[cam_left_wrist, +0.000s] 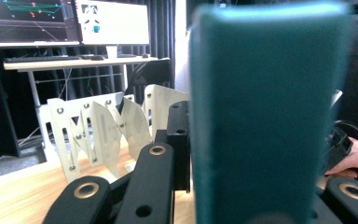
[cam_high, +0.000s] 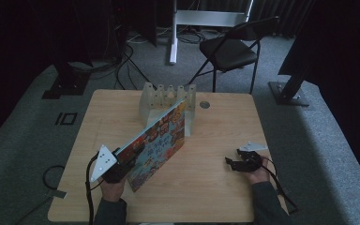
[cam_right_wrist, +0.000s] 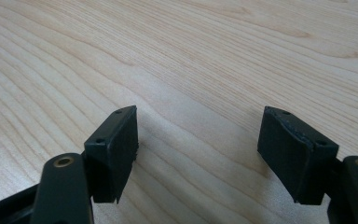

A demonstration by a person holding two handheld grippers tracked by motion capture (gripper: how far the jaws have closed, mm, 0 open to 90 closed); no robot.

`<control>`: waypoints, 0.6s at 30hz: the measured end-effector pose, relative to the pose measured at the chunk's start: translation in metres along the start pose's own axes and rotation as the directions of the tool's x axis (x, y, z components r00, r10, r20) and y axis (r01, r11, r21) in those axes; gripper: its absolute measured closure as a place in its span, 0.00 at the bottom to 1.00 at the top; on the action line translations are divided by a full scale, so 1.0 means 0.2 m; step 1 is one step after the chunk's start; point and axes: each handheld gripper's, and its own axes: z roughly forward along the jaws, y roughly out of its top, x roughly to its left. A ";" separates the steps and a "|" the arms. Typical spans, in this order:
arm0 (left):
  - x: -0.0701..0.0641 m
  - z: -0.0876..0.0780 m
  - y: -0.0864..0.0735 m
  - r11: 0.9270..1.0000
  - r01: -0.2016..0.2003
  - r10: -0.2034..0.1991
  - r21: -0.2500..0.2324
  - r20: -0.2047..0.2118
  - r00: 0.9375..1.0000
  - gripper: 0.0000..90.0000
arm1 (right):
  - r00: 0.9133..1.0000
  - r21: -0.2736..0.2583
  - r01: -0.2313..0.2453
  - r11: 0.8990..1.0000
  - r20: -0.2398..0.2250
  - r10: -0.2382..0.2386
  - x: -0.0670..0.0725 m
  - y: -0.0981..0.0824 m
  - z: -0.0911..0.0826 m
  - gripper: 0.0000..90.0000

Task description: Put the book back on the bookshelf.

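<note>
One flat picture book [cam_high: 158, 143] with a bright, busy cover is held up on its edge, tilted, by the left gripper [cam_high: 122, 161], whose black jaws are squeezed tight on its thin teal spine [cam_left_wrist: 265, 116]. The book's far end reaches the one pale rack [cam_high: 166, 101] with pointed dividers. The right gripper [cam_high: 236, 159] rests on the smooth wooden table [cam_high: 215, 187], its two black pads [cam_right_wrist: 116, 144] spread apart with nothing between them.

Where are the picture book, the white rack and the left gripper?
picture book [cam_high: 157, 143], high view, on its colourful cover.
white rack [cam_high: 149, 97], high view, on its left wall.
left gripper [cam_high: 124, 161], high view, where its jaws clamp the book.
</note>
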 end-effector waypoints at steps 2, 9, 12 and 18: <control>0.00 0.00 0.00 1.000 0.001 -0.001 -0.003 -0.004 1.000 0.89 | 1.000 0.000 0.000 1.000 0.000 0.000 0.00 0.00 0.00 0.31; 0.01 -0.01 0.00 1.000 0.000 -0.001 -0.003 -0.018 1.000 0.89 | 1.000 0.000 0.000 1.000 0.000 0.000 0.00 0.00 0.00 0.31; 0.02 -0.02 0.00 1.000 0.002 -0.002 -0.005 -0.023 1.000 0.89 | 1.000 0.000 0.000 1.000 0.000 0.000 0.00 0.00 0.00 0.31; 0.02 -0.03 0.00 1.000 0.005 -0.005 -0.006 -0.035 0.999 0.89 | 1.000 0.000 -0.001 1.000 -0.001 0.001 0.00 0.00 0.00 0.31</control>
